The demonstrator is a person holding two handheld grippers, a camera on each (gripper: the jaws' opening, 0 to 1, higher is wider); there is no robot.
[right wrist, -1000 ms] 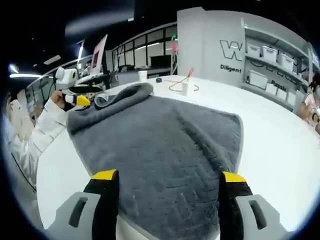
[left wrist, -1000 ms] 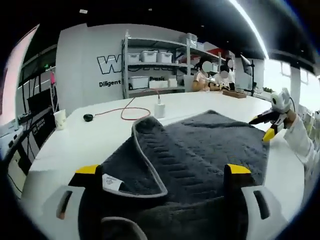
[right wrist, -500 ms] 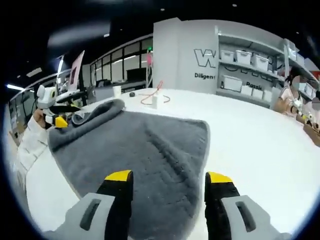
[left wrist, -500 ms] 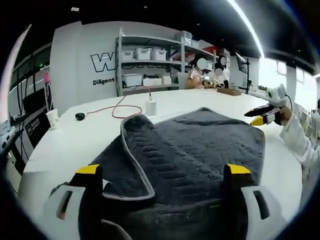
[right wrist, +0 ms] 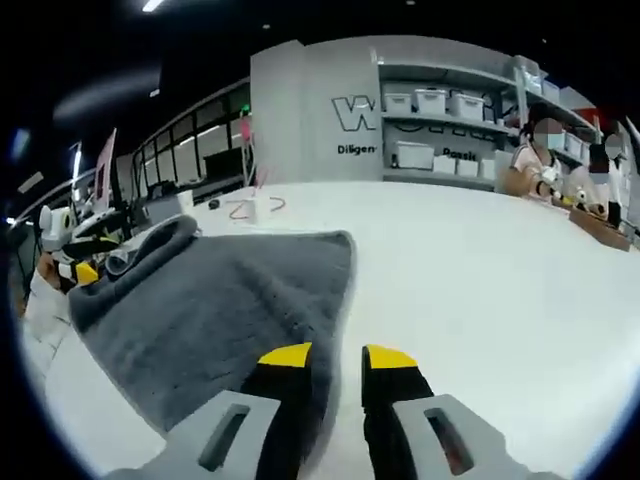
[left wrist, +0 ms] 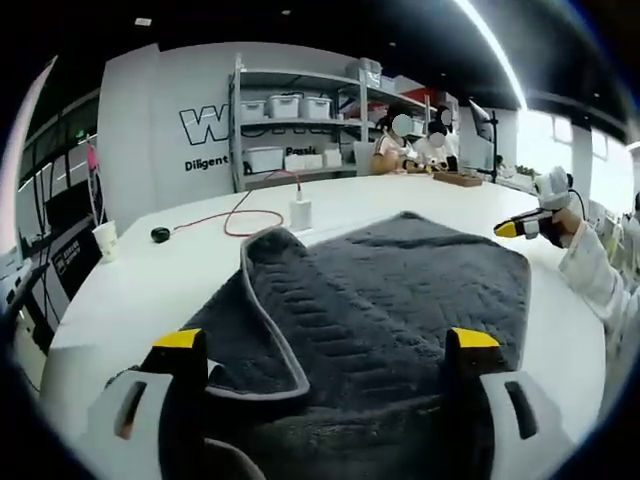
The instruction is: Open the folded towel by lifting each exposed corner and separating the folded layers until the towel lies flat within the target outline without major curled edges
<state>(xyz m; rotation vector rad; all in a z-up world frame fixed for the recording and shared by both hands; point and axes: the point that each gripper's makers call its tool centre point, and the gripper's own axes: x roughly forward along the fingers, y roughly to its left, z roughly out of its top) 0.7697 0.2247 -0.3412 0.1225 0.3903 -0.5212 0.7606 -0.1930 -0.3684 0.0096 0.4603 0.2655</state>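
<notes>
towel [left wrist: 400, 300] spread on table [right wrist: 480, 260], fold raised | left gripper [left wrist: 325, 345] jaws wide apart astride it | right gripper [right wrist: 337, 358] nearly closed at its edge

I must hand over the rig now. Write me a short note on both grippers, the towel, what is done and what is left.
Left gripper: jaws wide apart over the near edge of the dark grey towel; whether they pinch it is hard to tell.
Right gripper: jaws nearly closed at the towel's edge, beside bare white table; no clear grip.
Towel: spread on the table, but one corner flap is folded over on top.
Done: most layers opened.
Left: lay that flap out and smooth the edges. No target outline is visible.
</notes>
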